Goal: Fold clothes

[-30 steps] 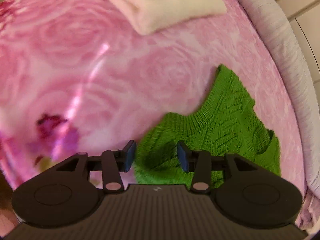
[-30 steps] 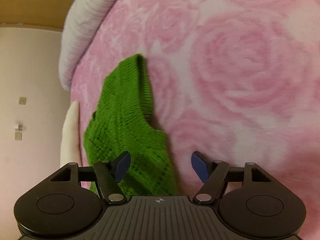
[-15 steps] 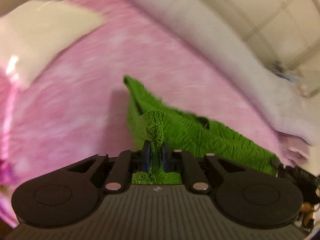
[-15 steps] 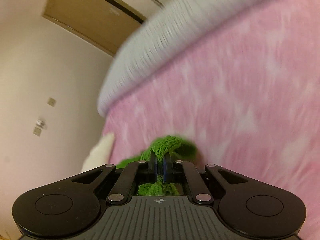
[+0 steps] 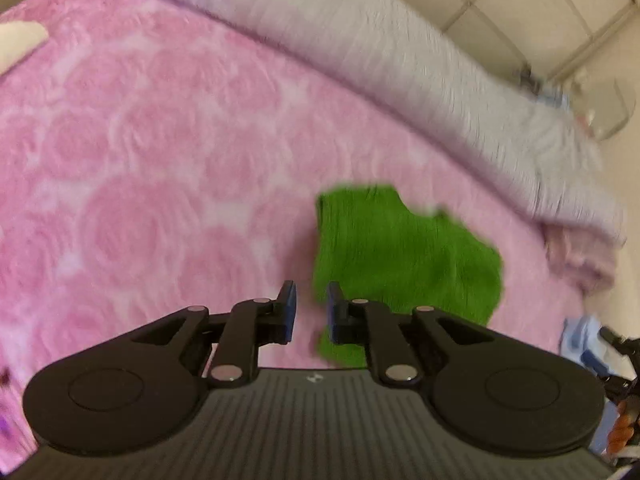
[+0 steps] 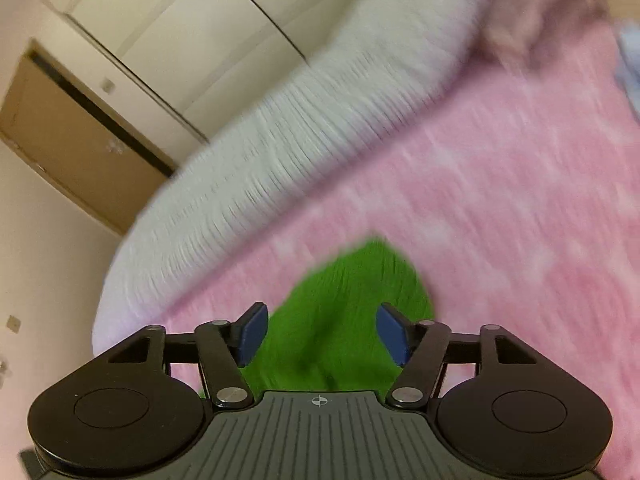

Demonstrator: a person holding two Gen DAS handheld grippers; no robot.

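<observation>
Pink bed (image 5: 160,168) bearing green knit (image 5: 404,256), lying compact as if folded. Left gripper (image 5: 308,308) hovering beside it, released; right gripper (image 6: 318,334) gaping above, gripping nothing.

in my left view the bright green knit garment (image 5: 404,256) sits right of centre on a pink blanket (image 5: 160,168) patterned with paler and deeper pink roses. a pale grey-lilac ribbed cover (image 5: 400,60) arcs across the upper right, and a cream cloth (image 5: 18,42) shows at the upper left edge. my left gripper (image 5: 308,310) is black with blue pads (image 5: 291,308). in my right view the right gripper (image 6: 318,334) is black and blue too, with a tan door (image 6: 76,152) at left.
</observation>
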